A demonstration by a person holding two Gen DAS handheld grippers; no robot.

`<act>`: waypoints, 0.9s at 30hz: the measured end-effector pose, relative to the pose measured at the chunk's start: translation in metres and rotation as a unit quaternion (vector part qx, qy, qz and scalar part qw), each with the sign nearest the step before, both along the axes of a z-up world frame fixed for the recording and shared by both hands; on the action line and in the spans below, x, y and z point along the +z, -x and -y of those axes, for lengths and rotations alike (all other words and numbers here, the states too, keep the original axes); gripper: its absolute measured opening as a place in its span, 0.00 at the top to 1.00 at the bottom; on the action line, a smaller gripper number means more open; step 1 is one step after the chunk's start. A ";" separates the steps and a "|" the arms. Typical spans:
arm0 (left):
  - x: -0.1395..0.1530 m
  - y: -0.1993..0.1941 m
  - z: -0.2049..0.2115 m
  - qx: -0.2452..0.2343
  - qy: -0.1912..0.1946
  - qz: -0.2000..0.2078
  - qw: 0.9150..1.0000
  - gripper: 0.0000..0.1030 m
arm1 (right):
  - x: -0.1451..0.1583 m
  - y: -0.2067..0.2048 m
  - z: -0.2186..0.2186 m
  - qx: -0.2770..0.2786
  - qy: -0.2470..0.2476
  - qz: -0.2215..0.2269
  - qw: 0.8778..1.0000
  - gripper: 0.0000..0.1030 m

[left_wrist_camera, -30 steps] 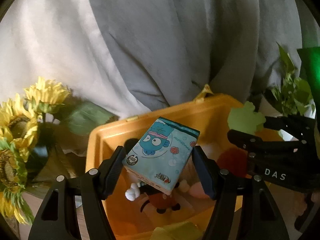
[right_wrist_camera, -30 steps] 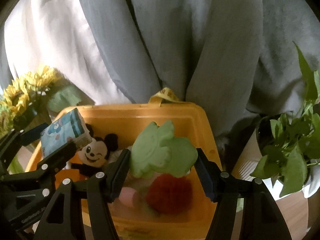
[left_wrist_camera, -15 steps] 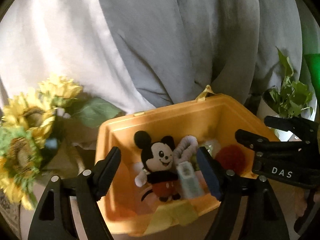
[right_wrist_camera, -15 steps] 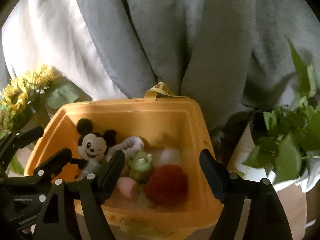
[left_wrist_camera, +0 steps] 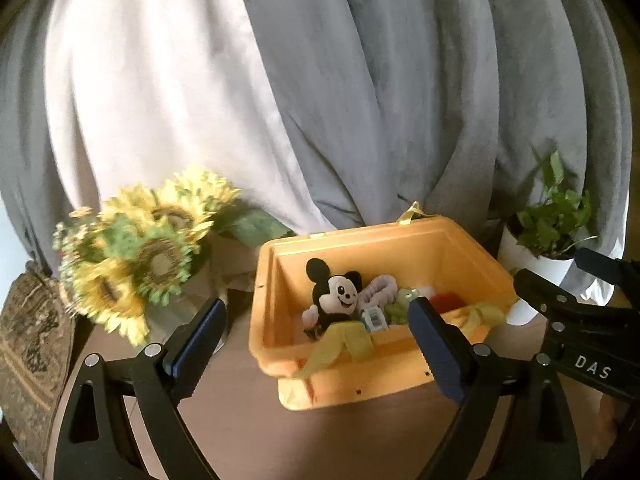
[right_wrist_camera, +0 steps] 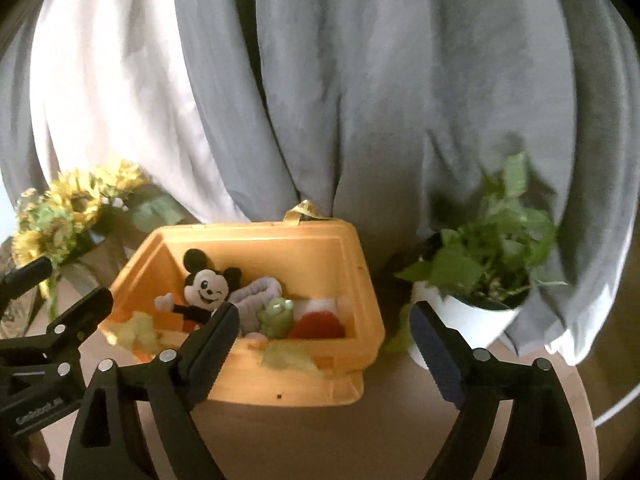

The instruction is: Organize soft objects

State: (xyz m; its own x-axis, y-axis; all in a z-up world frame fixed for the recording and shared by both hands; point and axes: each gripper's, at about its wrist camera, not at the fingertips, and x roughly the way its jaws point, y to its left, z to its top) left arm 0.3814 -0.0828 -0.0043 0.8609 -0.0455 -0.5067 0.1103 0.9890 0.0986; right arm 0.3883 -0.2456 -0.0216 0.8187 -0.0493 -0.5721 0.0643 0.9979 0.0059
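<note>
Both hand-held grippers hover spread wide with nothing between their fingers: the left hand-held gripper (left_wrist_camera: 316,344) and the right hand-held gripper (right_wrist_camera: 326,344), each facing the orange bin (right_wrist_camera: 360,280) that sits toward the back edge of the brown surface (right_wrist_camera: 320,432). Inside it lie a Mickey Mouse plush (right_wrist_camera: 204,288), a green frog toy (right_wrist_camera: 276,316), a red pom-pom (right_wrist_camera: 320,326) and a tissue pack (left_wrist_camera: 374,316). Sunflowers (left_wrist_camera: 132,256) stand near the bin's left side, a potted plant (right_wrist_camera: 488,264) near its right.
</note>
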 end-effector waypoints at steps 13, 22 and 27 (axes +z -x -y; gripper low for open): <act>0.033 0.113 -0.011 0.012 0.004 0.043 0.999 0.02 | 0.028 0.108 -0.002 -0.008 -0.023 0.035 0.999 0.12; 0.044 0.186 -0.028 -0.010 0.011 0.059 0.998 0.01 | 0.044 0.189 -0.016 -0.036 -0.021 0.060 0.997 0.12; 0.050 0.229 -0.039 -0.026 0.008 0.070 0.997 0.00 | 0.050 0.235 -0.031 -0.052 -0.020 0.072 0.996 0.11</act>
